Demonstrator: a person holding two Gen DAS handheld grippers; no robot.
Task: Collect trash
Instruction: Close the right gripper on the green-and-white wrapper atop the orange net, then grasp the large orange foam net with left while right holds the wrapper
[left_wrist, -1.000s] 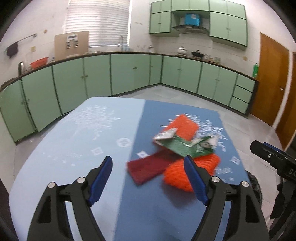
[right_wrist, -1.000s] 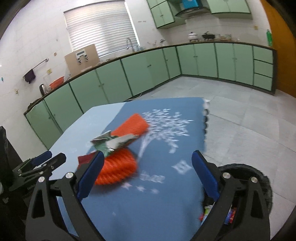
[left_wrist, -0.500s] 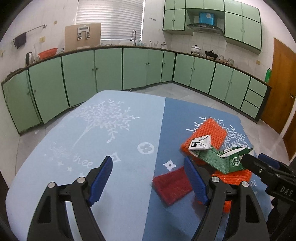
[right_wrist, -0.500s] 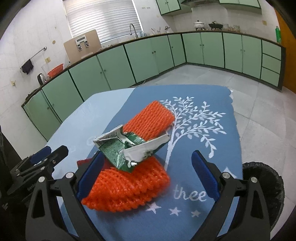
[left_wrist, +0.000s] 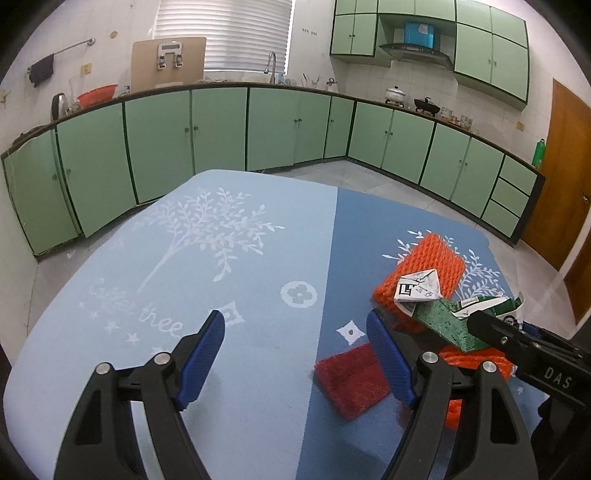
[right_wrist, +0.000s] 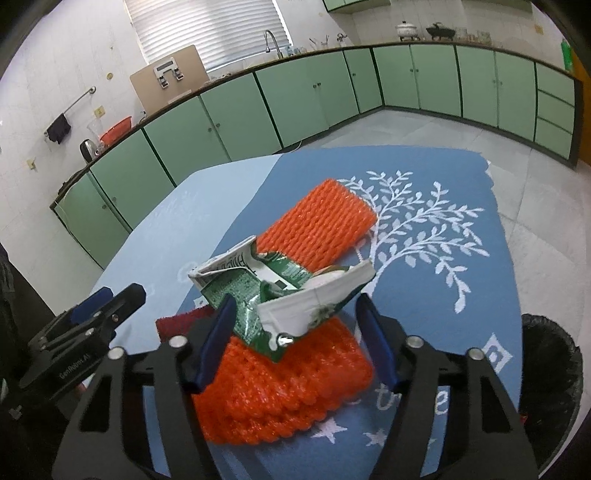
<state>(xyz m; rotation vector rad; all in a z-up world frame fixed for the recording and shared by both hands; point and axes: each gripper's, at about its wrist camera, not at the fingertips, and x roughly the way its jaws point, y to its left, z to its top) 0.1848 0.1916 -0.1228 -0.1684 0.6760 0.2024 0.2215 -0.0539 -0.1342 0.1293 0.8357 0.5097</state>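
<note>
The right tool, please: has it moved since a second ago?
Yes. The right tool has advanced over the table toward the carton, which now sits between its open fingers.

**Home kitchen**

Pale green base cabinets (left_wrist: 218, 129) run along two walls under a dark worktop. Matching wall cabinets (left_wrist: 476, 48) flank a range hood (left_wrist: 415, 51). White pot (left_wrist: 395, 95) and black wok (left_wrist: 427, 104) on the stove. Sink tap (left_wrist: 271, 64) below a blinded window (left_wrist: 221, 33). White tiled walls, wooden door (left_wrist: 557, 184).
</note>
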